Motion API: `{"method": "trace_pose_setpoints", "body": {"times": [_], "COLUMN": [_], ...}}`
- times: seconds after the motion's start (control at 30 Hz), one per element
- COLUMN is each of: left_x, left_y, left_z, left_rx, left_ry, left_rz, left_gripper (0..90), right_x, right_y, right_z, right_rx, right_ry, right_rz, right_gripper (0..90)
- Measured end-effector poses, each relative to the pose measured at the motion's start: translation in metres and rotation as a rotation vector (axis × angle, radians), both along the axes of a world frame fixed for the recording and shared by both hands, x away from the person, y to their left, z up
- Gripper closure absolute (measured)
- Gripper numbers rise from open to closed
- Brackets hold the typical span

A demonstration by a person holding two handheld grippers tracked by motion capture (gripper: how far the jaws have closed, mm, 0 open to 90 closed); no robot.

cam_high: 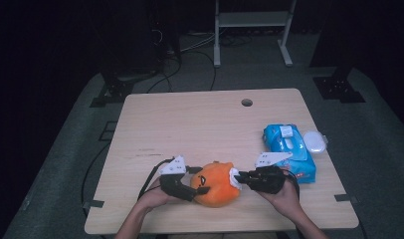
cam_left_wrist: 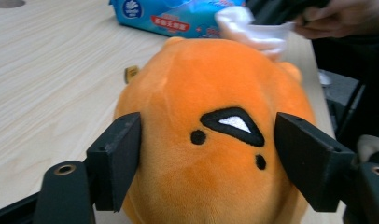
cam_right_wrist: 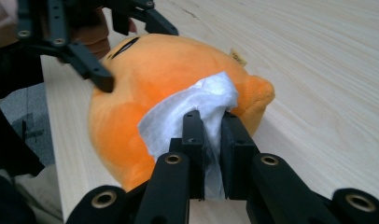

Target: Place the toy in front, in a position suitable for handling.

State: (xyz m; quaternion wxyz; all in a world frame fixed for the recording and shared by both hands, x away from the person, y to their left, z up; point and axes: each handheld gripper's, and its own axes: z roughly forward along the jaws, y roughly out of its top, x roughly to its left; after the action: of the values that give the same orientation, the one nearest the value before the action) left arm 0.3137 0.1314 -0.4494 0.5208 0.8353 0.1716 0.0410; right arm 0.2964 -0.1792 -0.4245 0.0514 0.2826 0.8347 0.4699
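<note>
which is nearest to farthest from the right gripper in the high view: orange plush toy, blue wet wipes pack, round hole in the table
1. Orange plush toy, just left of the right gripper.
2. Blue wet wipes pack, behind it, on the right.
3. Round hole in the wooden table, near the far edge.

The counter (cam_high: 190, 124) is a pale wood-grain top with a round hole (cam_high: 247, 102) near its far edge. An orange plush toy (cam_high: 216, 184) lies on it near the front edge, about midway across. A blue pack of wet wipes (cam_high: 288, 149) lies at the right side.
</note>
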Motion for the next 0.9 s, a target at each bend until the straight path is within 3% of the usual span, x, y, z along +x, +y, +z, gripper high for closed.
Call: {"method": "trace_pose_setpoints", "body": {"times": [0.13,0.2,0.37,0.5,0.67,0.73,0.83,0.9], "left_x": [0.001,0.001,-0.001,-0.001,-0.002,-0.003,0.0,0.0], "left_y": [-0.004,-0.006,0.002,-0.002,-0.01,-0.012,-0.005,-0.004], "left_z": [-0.001,0.0,0.011,0.005,0.006,0.008,0.005,0.005], "left_rx": [-0.01,-0.005,-0.033,-0.011,-0.013,0.006,-0.025,-0.03], "left_ry": [0.005,-0.004,-0.021,-0.011,-0.035,-0.043,0.0,0.006], "left_rz": [0.027,0.031,0.032,0.028,0.044,0.041,0.054,0.046], "left_gripper": [25.9,23.5,18.4,25.9,26.5,20.4,18.1,24.1], "right_x": [-0.016,-0.018,-0.012,-0.006,-0.016,-0.02,-0.015,-0.013], "right_y": [0.012,0.019,0.014,0.005,0.019,0.03,0.026,0.02], "right_z": [0.009,0.008,0.005,0.005,0.01,0.01,0.01,0.011], "right_rx": [0.015,-0.024,-0.018,0.0,0.004,-0.046,-0.033,-0.029], "right_ry": [-0.033,-0.058,-0.044,-0.03,-0.051,-0.086,-0.075,-0.079], "right_rz": [0.078,0.075,0.041,-0.003,0.046,0.064,0.054,0.034], "right_gripper": [81.0,81.0,81.0,81.1,81.1,81.0,80.9,80.9]}}
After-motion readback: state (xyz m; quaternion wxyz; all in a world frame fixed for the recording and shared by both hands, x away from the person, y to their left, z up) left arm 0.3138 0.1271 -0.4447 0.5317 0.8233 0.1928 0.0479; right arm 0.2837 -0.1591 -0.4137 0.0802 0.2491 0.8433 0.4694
